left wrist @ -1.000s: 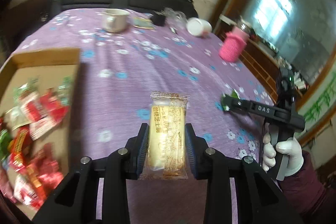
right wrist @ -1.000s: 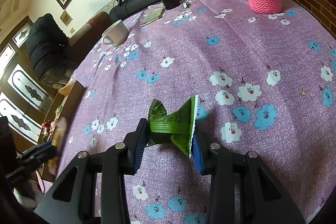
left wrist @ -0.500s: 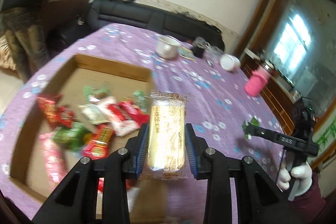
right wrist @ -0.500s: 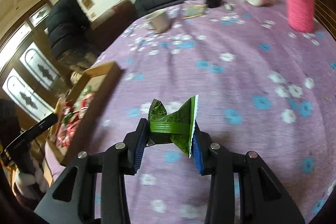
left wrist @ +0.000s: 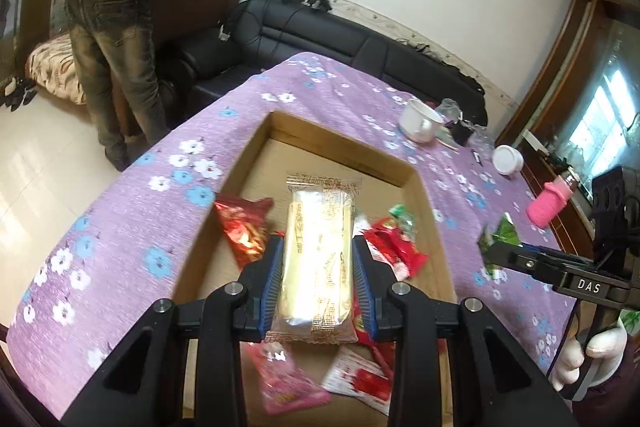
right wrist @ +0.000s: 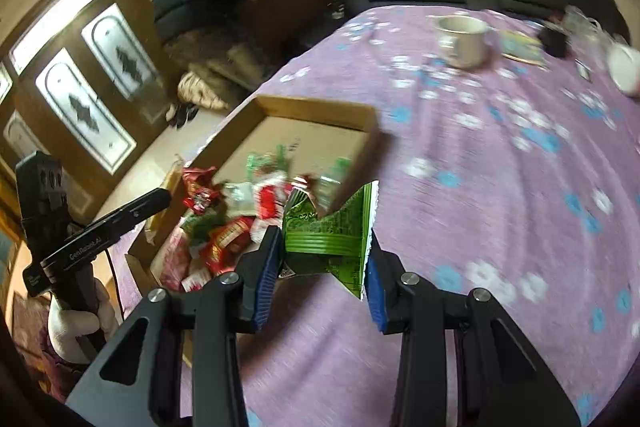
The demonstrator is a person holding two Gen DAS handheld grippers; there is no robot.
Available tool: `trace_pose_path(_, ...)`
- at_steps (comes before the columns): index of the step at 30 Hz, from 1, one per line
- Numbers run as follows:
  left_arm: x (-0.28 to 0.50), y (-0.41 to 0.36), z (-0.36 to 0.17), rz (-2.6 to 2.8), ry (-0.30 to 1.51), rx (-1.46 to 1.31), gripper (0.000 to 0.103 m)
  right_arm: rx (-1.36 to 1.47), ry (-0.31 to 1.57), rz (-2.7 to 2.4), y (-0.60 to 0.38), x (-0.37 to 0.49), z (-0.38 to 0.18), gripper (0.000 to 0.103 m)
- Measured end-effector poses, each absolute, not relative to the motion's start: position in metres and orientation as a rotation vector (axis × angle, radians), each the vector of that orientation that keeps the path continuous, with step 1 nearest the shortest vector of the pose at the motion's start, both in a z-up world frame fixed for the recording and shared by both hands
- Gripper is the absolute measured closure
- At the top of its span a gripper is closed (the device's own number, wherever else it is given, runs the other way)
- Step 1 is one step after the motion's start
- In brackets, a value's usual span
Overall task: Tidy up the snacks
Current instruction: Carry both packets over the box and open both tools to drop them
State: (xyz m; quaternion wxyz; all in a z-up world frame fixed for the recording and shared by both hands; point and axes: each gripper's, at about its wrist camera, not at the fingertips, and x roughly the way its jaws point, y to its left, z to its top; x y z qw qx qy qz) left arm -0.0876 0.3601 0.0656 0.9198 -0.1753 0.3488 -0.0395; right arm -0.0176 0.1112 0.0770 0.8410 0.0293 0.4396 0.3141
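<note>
My left gripper [left wrist: 318,281] is shut on a yellow cake bar in a clear wrapper [left wrist: 318,251] and holds it above the cardboard box [left wrist: 340,143], which holds several red, pink and green snack packets [left wrist: 400,247]. My right gripper [right wrist: 326,263] is shut on a green snack packet [right wrist: 332,227] just right of the box [right wrist: 316,107], above the purple cloth. The right gripper with its green packet also shows in the left wrist view [left wrist: 500,239]. The left gripper shows at the left in the right wrist view [right wrist: 132,211].
A purple flowered tablecloth [left wrist: 132,227] covers the table. At its far end stand a white mug [right wrist: 464,39], a white jar [left wrist: 507,159], a pink knitted bottle [left wrist: 550,203] and small items. A person in a black jacket [left wrist: 120,7] stands by the black sofa [left wrist: 340,31].
Both grippers have swung left with their snacks. The left gripper now hangs over the middle of the box, and the right gripper has come up beside the box's right wall.
</note>
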Motion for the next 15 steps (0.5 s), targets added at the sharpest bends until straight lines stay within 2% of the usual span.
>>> trace_pose_path(11, -0.058, 0.373, 0.049, -0.05, 0.788, -0.375, 0.068, -0.061, 1.008, 0.645, 0.204, 0.03, 0.056, 0.062)
trace_pose_path(14, -0.058, 0.373, 0.048, -0.05, 0.785, -0.387, 0.06, -0.081, 1.021, 0.615, 0.212, 0.041, 0.049, 0.06)
trace_pose_path(15, -0.058, 0.373, 0.049, -0.054, 0.783, -0.393, 0.051, -0.085, 1.021, 0.605, 0.212, 0.043, 0.049, 0.058)
